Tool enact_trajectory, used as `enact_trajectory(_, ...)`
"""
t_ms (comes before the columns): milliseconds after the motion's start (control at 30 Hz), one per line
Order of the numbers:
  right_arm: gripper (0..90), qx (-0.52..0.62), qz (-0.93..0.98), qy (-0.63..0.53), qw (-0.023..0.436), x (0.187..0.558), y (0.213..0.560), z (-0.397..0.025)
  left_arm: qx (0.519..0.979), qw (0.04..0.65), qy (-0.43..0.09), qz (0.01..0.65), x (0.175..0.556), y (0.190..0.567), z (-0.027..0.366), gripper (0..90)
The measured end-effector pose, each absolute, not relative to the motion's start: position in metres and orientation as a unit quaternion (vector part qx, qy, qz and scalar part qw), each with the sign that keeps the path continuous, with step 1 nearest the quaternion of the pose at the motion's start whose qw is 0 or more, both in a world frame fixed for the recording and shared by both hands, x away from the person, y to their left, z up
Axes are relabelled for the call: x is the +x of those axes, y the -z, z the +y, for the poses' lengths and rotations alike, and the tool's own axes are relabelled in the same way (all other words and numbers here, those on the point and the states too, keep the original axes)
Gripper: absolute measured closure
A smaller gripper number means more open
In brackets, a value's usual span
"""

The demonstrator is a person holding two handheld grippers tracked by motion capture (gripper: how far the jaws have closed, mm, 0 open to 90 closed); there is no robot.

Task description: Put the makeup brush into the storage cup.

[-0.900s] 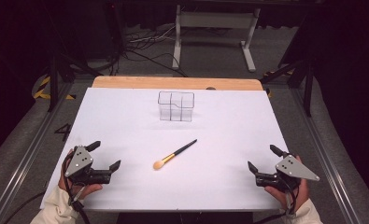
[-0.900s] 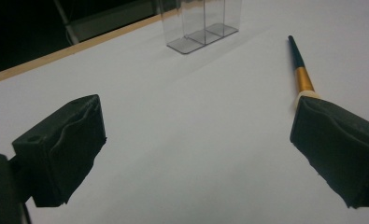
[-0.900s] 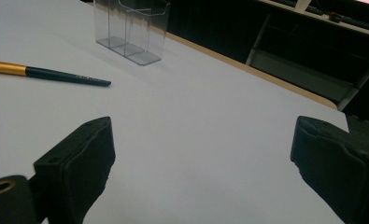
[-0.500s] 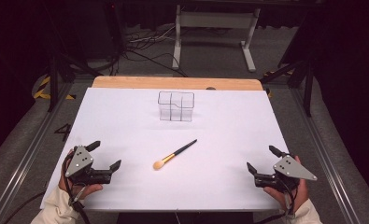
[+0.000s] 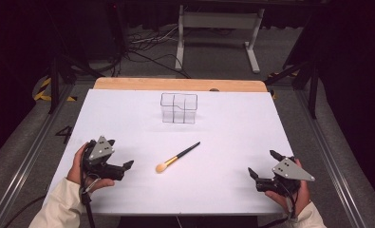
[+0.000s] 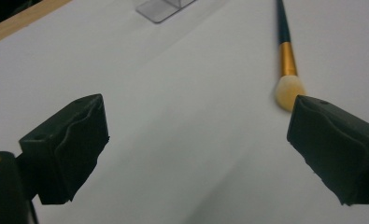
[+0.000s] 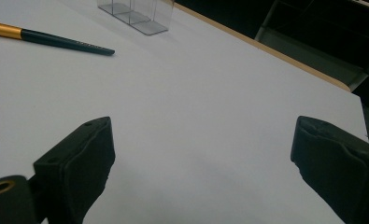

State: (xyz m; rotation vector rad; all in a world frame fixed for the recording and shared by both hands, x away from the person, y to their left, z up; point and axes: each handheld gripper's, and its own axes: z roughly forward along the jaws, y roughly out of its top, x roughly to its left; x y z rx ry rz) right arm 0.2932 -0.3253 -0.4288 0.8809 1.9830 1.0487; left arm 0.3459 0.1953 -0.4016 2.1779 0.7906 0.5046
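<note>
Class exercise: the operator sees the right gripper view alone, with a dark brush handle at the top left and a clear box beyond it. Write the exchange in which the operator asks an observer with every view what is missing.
Operator: What is on the end of the brush that runs past my picture's edge?
Observer: A pale, fluffy tip after the gold band; the makeup brush lies flat on the white table, tip toward the person.
Operator: How is the clear box laid out?
Observer: From the high view, the clear box is split into compartments, and I see nothing in them.
Operator: What is the left gripper doing?
Observer: The left gripper is open, holding nothing, near the brush's tip. The right gripper is open too.
</note>
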Motion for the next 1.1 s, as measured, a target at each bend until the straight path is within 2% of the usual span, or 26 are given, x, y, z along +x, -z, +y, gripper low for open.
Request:
enact_trajectory(300,7.0,0.346,0.776,-0.395,0.349,0.295,0.432,-0.325,0.919,0.267,-0.127,0.261,0.374,0.387,0.122,18.1)
enact_trajectory(333,7.0,0.346,0.776,-0.395,0.349,0.295,0.432,-0.325,0.919,0.267,-0.127,0.261,0.374,0.387,0.122,18.8)
enact_trajectory(467,7.0,0.347,0.78,-0.389,0.347,0.297,0.433,-0.325,0.939,0.203,-0.091,0.262,0.389,0.392,0.092,19.0)
enact_trajectory(600,7.0,0.35,0.781,-0.387,0.344,0.298,0.434,-0.326,0.95,0.158,-0.082,0.257,0.399,0.4,0.074,23.0)
enact_trajectory(833,7.0,0.348,0.785,-0.382,0.341,0.299,0.436,-0.326,0.96,0.122,-0.054,0.248,0.412,0.411,0.046,28.2)
enact_trajectory(967,7.0,0.344,0.787,-0.385,0.338,0.299,0.436,-0.325,0.964,0.099,-0.045,0.243,0.419,0.418,0.036,35.5)
enact_trajectory(1100,7.0,0.342,0.79,-0.381,0.338,0.299,0.437,-0.325,0.971,0.072,-0.03,0.225,0.425,0.422,0.031,48.5)
